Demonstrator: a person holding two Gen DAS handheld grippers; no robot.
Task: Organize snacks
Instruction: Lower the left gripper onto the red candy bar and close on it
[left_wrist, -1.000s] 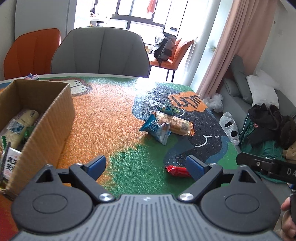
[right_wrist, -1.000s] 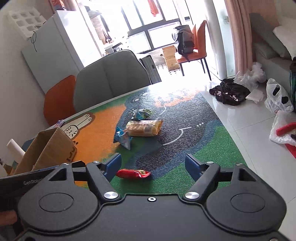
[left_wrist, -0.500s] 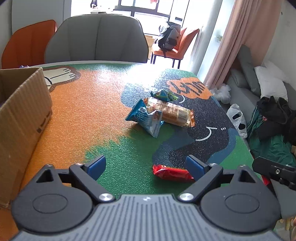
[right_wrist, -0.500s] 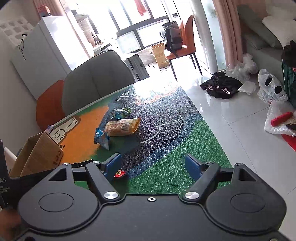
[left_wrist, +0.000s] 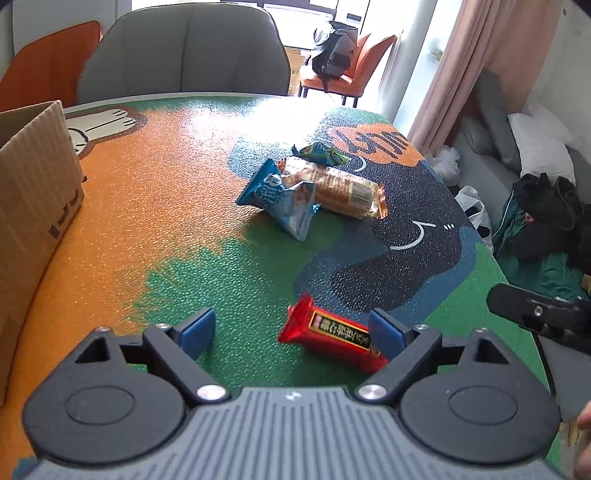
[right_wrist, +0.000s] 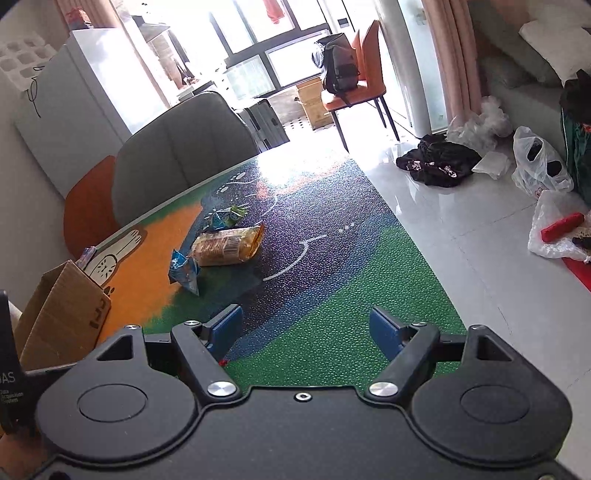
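A red snack bar (left_wrist: 332, 334) lies on the green part of the table, between my left gripper's (left_wrist: 291, 332) open fingers, nearer the right one. Farther off lie a blue snack bag (left_wrist: 284, 199), a clear cracker pack (left_wrist: 340, 188) and a small green-blue packet (left_wrist: 319, 153). The cardboard box (left_wrist: 33, 192) stands at the left. My right gripper (right_wrist: 306, 326) is open and empty above the table's near right part. In its view the blue bag (right_wrist: 184, 271), cracker pack (right_wrist: 229, 245), small packet (right_wrist: 225, 216) and box (right_wrist: 66, 314) lie ahead to the left.
A grey chair (left_wrist: 184, 51) and an orange chair (left_wrist: 48, 62) stand behind the table. The table's right edge (right_wrist: 413, 236) drops to a tiled floor with bags and clothes. The right gripper's body (left_wrist: 539, 314) shows at the right of the left wrist view.
My left gripper moved forward and down, bringing the red bar between its fingers; the box slid to the left edge. My right gripper drew back to the right; the red bar left its view.
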